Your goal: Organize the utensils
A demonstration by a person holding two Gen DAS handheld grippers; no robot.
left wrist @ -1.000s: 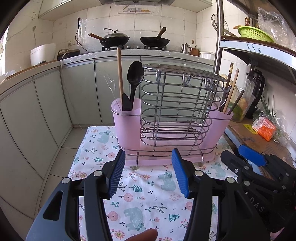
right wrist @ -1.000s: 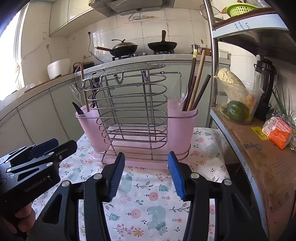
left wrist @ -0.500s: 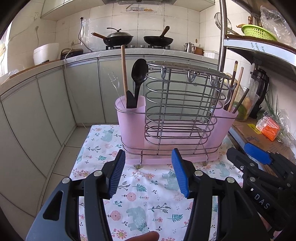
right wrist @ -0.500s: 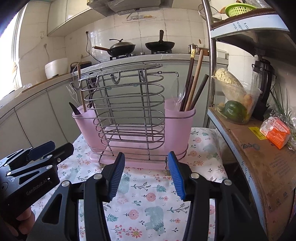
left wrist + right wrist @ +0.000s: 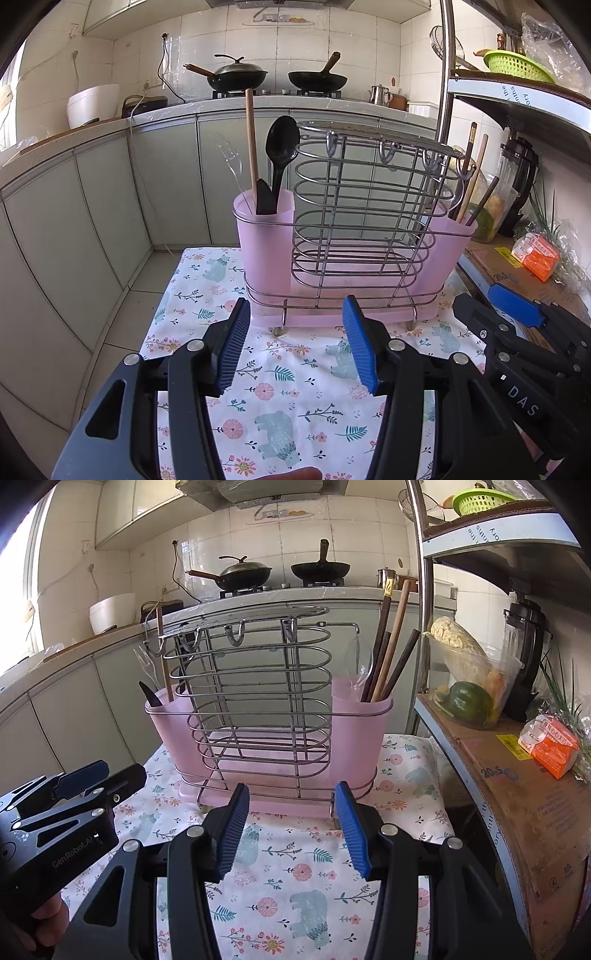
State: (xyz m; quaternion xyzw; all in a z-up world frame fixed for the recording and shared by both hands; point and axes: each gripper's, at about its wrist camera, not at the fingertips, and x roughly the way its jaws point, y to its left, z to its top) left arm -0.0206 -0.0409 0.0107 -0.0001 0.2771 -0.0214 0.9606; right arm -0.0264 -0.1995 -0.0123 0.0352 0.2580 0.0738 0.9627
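A pink holder [image 5: 264, 240] with a wire rack [image 5: 369, 206] set in its middle stood on a floral cloth [image 5: 280, 373] covering the surface. Its left cup held a black spoon [image 5: 282, 147] bowl-up, a wooden stick [image 5: 252, 144], a black knife [image 5: 263, 197] and a clear plastic fork [image 5: 231, 162]. Its right cup [image 5: 364, 723] held dark and wooden chopsticks [image 5: 391, 646] leaning to the right, and a clear spoon [image 5: 360, 664] beside them.

The left gripper [image 5: 295, 350] hovered over the cloth just in front of the holder, its 2 blue pads [image 5: 232, 347] standing well apart with nothing between them but the cloth below. The right gripper [image 5: 291, 827] was likewise in front of the holder, its jaws parted and empty, the gap a little narrower than the left's. Neither touched the holder or any utensil. In the left wrist view the right gripper showed at the lower right edge; in the right wrist view the left gripper showed at the lower left, with part of a hand [image 5: 48, 919] under it.

Behind the holder ran grey cabinets [image 5: 110, 206] under a counter with 2 woks [image 5: 317, 79] on a stove and a white cooker [image 5: 92, 103]. To the right, a shelf [image 5: 524, 786] carried a tub of vegetables [image 5: 469, 686], a black blender [image 5: 524, 657] and an orange packet [image 5: 554, 746]; a green basket [image 5: 517, 66] sat on the tier above
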